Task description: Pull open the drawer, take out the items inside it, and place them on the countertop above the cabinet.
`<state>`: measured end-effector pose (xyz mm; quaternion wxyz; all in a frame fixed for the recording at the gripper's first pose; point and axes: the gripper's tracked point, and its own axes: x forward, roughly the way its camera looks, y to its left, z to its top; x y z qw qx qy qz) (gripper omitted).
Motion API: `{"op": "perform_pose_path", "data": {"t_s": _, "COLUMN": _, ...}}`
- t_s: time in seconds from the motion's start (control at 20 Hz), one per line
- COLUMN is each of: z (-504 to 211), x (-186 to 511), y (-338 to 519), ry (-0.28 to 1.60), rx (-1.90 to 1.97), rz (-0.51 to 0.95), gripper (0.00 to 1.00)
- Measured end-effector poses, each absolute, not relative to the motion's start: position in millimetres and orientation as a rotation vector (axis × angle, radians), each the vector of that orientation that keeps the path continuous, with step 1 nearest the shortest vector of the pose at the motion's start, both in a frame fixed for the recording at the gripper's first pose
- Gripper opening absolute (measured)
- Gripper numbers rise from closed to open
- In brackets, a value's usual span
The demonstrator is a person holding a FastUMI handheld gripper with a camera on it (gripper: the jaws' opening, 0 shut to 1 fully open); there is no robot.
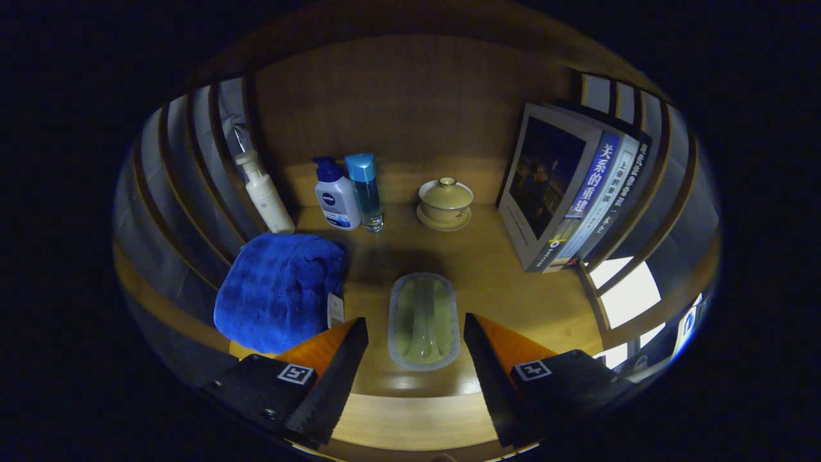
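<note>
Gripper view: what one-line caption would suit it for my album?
Open claw flanking a pale oblong dish on the wooden countertop, beside a blue towel.

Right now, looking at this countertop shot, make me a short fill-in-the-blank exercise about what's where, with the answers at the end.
1. The gripper has its fingers ____, with the pale oval dish lying between them untouched.
2. The folded towel beside the dish is ____ in colour.
3. The lidded cup beyond the dish sits on a ____.
4. The books lean against the slatted side, while the pump bottle stands next to a clear bottle with a ____ cap.

Answers: open; blue; saucer; blue
</note>
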<state>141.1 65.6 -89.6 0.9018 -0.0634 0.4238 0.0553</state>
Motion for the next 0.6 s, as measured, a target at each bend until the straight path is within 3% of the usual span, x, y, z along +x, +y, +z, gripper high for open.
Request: {"op": "perform_pose_path", "data": {"t_s": 0.6, "z": -27, "x": 45, "y": 70, "ry": 0.591, "rx": -0.112, "rz": 0.179, "gripper": 0.97}}
